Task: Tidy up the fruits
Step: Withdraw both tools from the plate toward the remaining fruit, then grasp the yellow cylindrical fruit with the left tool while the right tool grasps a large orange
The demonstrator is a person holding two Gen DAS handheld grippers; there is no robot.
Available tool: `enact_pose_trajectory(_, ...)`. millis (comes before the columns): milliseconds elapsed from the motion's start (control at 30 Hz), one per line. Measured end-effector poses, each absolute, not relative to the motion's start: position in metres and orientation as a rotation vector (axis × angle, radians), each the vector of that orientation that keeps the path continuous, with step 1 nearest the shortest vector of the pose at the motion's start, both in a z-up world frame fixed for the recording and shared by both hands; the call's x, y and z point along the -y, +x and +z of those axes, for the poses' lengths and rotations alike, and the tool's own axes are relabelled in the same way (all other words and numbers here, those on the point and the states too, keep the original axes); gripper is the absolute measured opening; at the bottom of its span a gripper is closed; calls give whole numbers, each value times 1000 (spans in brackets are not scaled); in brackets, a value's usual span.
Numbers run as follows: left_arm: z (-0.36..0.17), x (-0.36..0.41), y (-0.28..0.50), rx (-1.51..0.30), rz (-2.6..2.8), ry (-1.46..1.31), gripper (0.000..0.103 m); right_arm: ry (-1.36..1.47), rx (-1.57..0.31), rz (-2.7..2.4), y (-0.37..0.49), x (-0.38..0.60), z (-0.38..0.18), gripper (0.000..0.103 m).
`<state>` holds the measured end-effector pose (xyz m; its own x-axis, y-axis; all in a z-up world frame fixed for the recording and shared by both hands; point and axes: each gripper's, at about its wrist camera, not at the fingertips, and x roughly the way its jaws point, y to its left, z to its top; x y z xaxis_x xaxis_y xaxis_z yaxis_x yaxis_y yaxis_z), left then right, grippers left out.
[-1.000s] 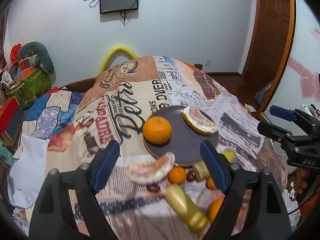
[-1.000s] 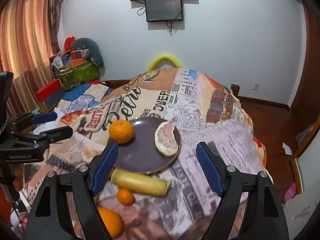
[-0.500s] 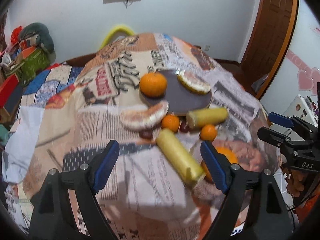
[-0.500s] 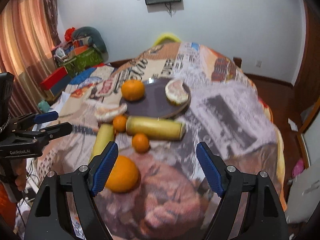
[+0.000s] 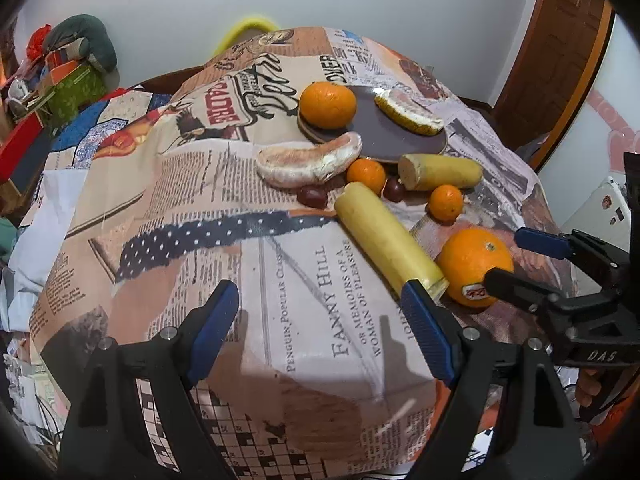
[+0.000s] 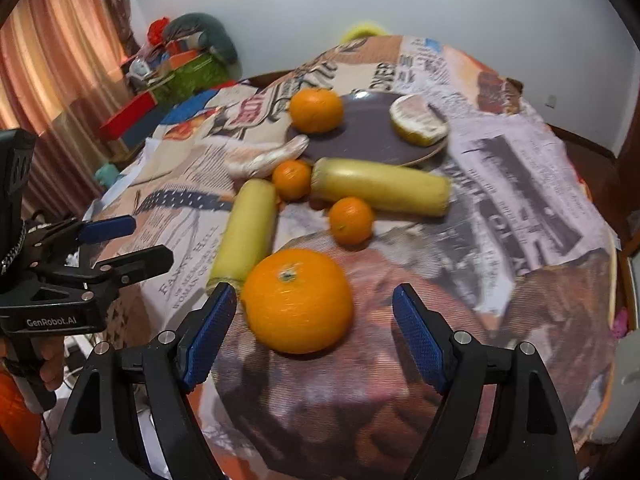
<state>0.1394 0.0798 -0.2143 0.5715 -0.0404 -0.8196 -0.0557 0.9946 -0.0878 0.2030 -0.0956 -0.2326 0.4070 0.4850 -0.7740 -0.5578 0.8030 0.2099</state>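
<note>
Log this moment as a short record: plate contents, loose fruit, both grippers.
plate: dark, holds one orange and a pomelo wedge
loose on cloth: big orange, two small oranges, two yellow banana pieces, another pomelo wedge
right gripper: open, fingers either side of the big orange, not touching
left gripper: open, empty, over bare tablecloth

White walls [image 6: 500,12] close the room. A brown wooden door [image 5: 560,60] stands at the right, with pink heart shapes [image 5: 612,136] on the wall beside it. Orange-pink curtains [image 6: 52,60] hang at the left. A table under a newspaper-print cloth [image 5: 248,264] fills the middle. Against the far wall lies a pile of clutter [image 5: 60,68]: a green box, a red box, a grey-green cushion. A yellow hoop [image 5: 244,30] shows behind the table. A socket [image 6: 551,101] sits low on the wall
</note>
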Motion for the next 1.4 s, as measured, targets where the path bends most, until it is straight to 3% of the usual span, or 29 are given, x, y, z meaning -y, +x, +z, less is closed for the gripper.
enact_pose_trajectory(133, -216, -79, 139, -965, 17, -93, 84, -88, -972, 679, 205, 88, -243, 77)
enact_pose_trajectory(233, -216, -77, 141, -966, 13, -93, 84, -75, -1000, 705, 206, 88, -249, 65)
enact_pose_trajectory(800, -233, -42, 193, -1012, -30, -124, 83, -39, -933, 600, 216, 144, -235, 63)
enact_pose_trajectory(1033, -247, -41, 214, -1044, 6, -152, 61, -16, -919, 562, 222, 162, -232, 63)
enact_pose_trajectory(1267, -249, -35, 215, -1043, -27, -122, 52, -11, -915, 573, 222, 159, -233, 63)
enact_pose_trajectory(1400, -245, -35, 204, -1053, -86, -94, 42, -10, -907, 582, 221, 158, -231, 63)
